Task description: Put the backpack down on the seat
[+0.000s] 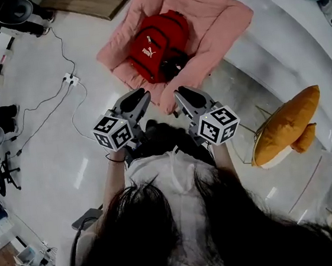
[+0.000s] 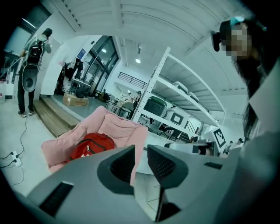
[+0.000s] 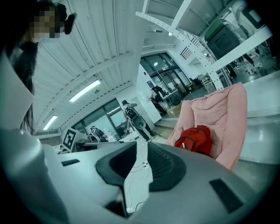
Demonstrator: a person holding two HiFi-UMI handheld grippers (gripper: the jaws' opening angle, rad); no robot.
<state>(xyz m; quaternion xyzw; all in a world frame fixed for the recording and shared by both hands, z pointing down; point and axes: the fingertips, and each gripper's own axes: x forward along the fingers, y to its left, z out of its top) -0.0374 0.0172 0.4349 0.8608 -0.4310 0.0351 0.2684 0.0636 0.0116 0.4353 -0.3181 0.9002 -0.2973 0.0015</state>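
Observation:
A red backpack (image 1: 159, 46) lies in the hollow of a pink padded seat (image 1: 218, 16) on the floor ahead of me. Both grippers are held close to my body, well short of the seat. The left gripper (image 1: 139, 95) and the right gripper (image 1: 182, 92) point toward the seat, side by side. In the left gripper view the jaws (image 2: 141, 153) stand a narrow gap apart with nothing between them; the backpack (image 2: 92, 145) and seat (image 2: 122, 129) lie beyond. The right gripper (image 3: 142, 151) shows the same narrow empty gap, with the backpack (image 3: 197, 139) on the seat (image 3: 218, 109) to its right.
An orange cushioned chair (image 1: 287, 124) stands to the right. A white power strip with cables (image 1: 70, 79) lies on the floor at left. A white shelving rack (image 1: 296, 25) runs behind the seat. A wooden platform (image 1: 91, 1) is at the back. A person (image 2: 28, 74) stands far off.

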